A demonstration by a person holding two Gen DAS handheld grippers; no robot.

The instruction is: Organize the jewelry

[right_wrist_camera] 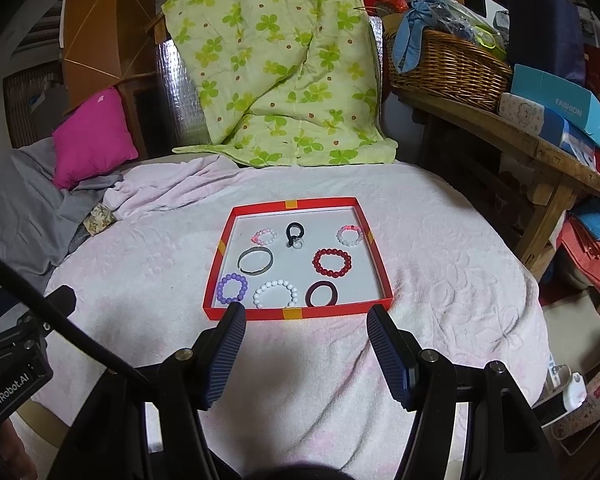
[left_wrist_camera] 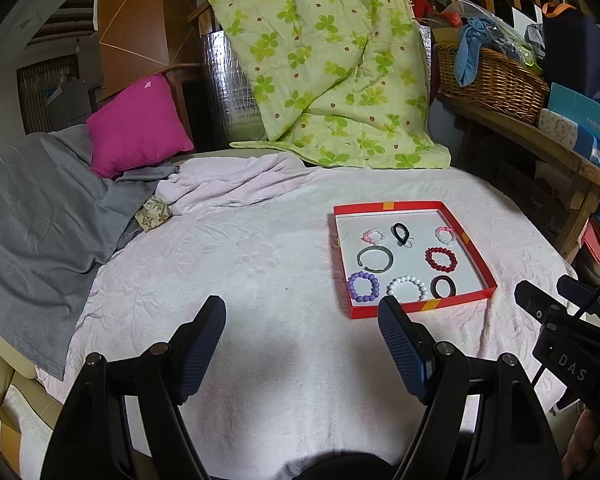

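A: Which step did it look like?

B: Either the very start or the very end, I'd judge. All eight pieces already lay spread out inside the red tray, none touching another, and neither tool held anything. The right gripper hovered with its jaws wide apart, the tray straight ahead, its near wall just past the fingertips. The left gripper was also spread open, over bare pink towel, with the tray ahead and off to its right.

A: What was nearest the right one?

B: The purple bead bracelet just beyond its left fingertip, then the white bead bracelet and the dark oval band. Farther ahead sat the grey bangle, the red bead bracelet, a black clip and two small pink-and-white bracelets.

A: And the next move?

B: If anything were to be lifted, it would call for a low approach over the tray wall and a pinch on one thin ring without nudging its neighbours.

A: Any writing?

B: "FASHION" on the blue box, "GenRobot.AI" on the left tool's body in the right view, and "DAS" on the right tool's body in the left view
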